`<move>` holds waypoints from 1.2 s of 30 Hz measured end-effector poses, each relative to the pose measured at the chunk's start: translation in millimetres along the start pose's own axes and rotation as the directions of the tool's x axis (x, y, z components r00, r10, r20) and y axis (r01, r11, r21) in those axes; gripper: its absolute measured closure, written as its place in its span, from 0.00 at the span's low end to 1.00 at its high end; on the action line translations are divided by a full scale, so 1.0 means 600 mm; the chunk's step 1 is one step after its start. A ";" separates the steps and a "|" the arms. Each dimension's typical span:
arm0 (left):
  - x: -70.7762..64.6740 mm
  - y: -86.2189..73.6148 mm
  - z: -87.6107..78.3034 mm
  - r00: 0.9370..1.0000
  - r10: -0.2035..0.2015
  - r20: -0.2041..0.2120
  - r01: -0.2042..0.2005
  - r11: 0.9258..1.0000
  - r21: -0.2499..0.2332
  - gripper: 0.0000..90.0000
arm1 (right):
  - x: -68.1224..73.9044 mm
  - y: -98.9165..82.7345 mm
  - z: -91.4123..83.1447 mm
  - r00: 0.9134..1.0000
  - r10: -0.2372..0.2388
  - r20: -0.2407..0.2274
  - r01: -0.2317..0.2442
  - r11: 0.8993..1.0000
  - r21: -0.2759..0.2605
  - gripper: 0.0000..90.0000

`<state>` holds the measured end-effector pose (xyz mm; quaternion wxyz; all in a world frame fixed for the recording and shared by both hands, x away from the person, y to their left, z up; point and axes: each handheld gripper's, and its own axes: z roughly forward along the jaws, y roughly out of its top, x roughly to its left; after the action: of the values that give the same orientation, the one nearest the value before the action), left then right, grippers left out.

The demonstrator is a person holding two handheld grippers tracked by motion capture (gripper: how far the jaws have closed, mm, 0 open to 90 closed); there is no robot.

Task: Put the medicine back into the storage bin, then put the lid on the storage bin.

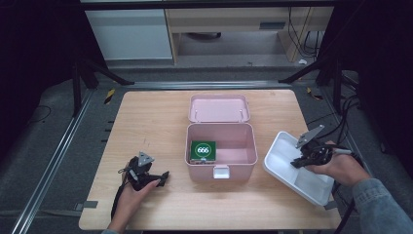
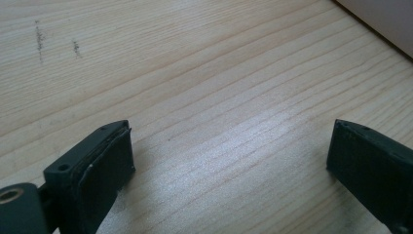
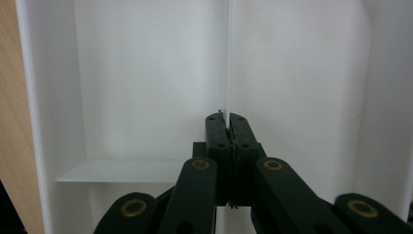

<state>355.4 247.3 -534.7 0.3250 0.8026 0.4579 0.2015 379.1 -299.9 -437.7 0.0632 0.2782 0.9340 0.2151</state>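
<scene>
Midway, by the look of it: white divided tray [image 1: 285,155] pinched on its thin divider wall by the right gripper [image 3: 227,119], tilted off the table [image 1: 146,126] at 4 o'clock of the pink box [image 1: 221,152].

Lid back, green "666" pack [image 1: 203,150] already inside; tray apparently not yet placed. Long axis running from 10 to 4 o'clock, open face up. Left gripper [image 2: 229,146] unclenched, holding nothing, resting low at 8 o'clock.

- Left gripper [image 1: 164,176] rests low near the bench's front left, jaws spread wide apart.
- Right gripper [image 1: 295,163] tilts down at the bench's right edge, jaws pressed together.
</scene>
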 end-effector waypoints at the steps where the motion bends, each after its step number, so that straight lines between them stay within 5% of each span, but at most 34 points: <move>1: 0.000 0.000 0.000 1.000 0.000 0.000 0.000 1.000 0.001 0.03 | -0.001 0.003 -0.006 1.000 -0.002 0.003 0.002 1.000 -0.008 1.00; 11: 0.000 0.000 0.000 1.000 0.000 0.000 0.000 1.000 0.000 0.03 | -0.010 0.062 -0.062 0.998 -0.041 0.044 0.044 0.996 -0.077 1.00; 19: 0.000 0.000 0.000 1.000 0.002 -0.003 -0.002 1.000 0.000 0.03 | -0.005 0.127 -0.097 0.991 -0.116 0.066 0.122 0.988 -0.093 1.00; 27: 0.000 0.000 0.000 1.000 0.001 -0.001 -0.001 1.000 -0.001 0.03 | 0.017 0.223 -0.107 0.973 -0.222 0.065 0.227 0.970 -0.092 1.00; 36: 0.000 0.000 0.000 1.000 0.001 -0.002 -0.001 1.000 0.000 0.03 | 0.048 0.320 -0.079 0.944 -0.329 0.032 0.330 0.942 -0.066 1.00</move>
<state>355.4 247.4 -534.6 0.3244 0.8027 0.4576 0.2025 438.0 -156.9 -310.9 0.1176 0.1181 0.9585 0.2312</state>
